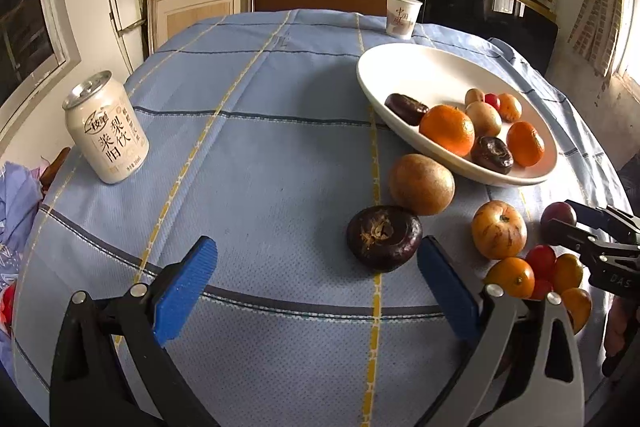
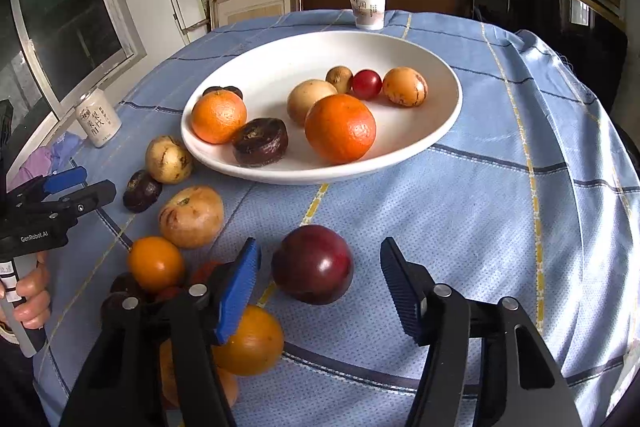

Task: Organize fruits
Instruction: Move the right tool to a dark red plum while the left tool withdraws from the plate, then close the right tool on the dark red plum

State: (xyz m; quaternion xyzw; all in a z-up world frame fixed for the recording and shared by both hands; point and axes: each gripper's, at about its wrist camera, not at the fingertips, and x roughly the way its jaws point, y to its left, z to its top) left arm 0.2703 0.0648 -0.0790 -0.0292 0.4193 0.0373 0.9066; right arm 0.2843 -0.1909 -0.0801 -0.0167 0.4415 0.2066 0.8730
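Note:
A dark red plum (image 2: 312, 263) lies on the blue checked cloth between the fingers of my right gripper (image 2: 320, 251). The jaws stand open, with a gap on each side of the plum. My left gripper (image 1: 316, 251) is open and holds nothing; a dark purple-brown flat fruit (image 1: 384, 237) lies just ahead of its right finger (image 1: 444, 279). The white plate (image 2: 400, 39) holds two oranges, dark fruits, tan fruits and a small red one. Loose fruits lie before the plate: a brown round one (image 1: 422, 183), a striped yellow one (image 1: 498, 229) and small orange and red ones (image 1: 516, 277).
A pale drink can (image 1: 106, 133) stands at the table's left edge. At the far edge behind the plate is a paper cup (image 2: 367, 7). A hand (image 2: 32, 291) grips the left tool's handle. Shelves of boxes and a dark screen stand beyond the table.

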